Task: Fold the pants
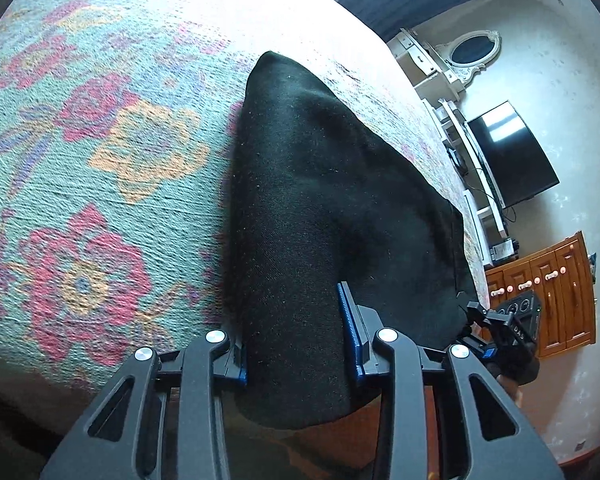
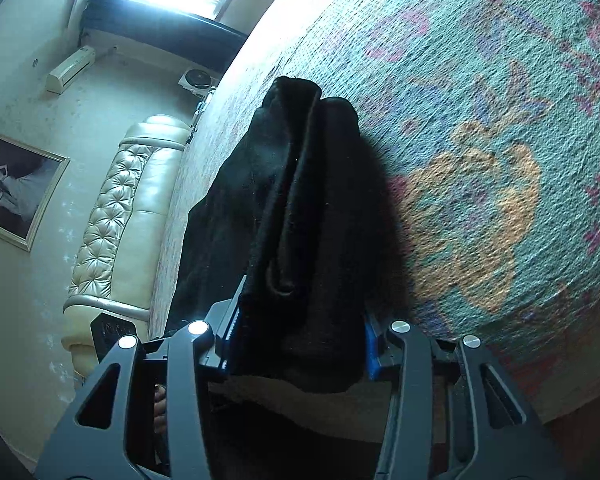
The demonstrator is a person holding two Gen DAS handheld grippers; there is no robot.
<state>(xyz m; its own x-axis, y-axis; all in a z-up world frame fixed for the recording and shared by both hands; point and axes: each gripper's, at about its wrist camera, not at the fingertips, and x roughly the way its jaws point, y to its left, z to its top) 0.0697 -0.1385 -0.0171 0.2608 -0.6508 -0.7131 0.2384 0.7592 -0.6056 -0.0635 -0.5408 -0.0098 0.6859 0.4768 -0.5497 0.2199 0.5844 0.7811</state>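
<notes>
The black pants (image 1: 320, 208) lie on a floral bedspread (image 1: 100, 152), partly folded, with one end hanging over the near edge. My left gripper (image 1: 296, 344) straddles that near end, its blue-padded fingers (image 1: 348, 328) against the fabric on either side. In the right wrist view the pants (image 2: 300, 208) show bunched, layered folds. My right gripper (image 2: 300, 344) grips their near end between its blue pads (image 2: 372, 352). The right gripper (image 1: 500, 332) also shows in the left wrist view at the pants' right corner.
The bedspread (image 2: 500, 140) fills most of both views. A television (image 1: 512, 152), white shelving (image 1: 460, 128) and a wooden dresser (image 1: 552, 292) stand past the bed in the left wrist view. A cream tufted headboard (image 2: 120, 216) and a framed picture (image 2: 16, 192) show in the right wrist view.
</notes>
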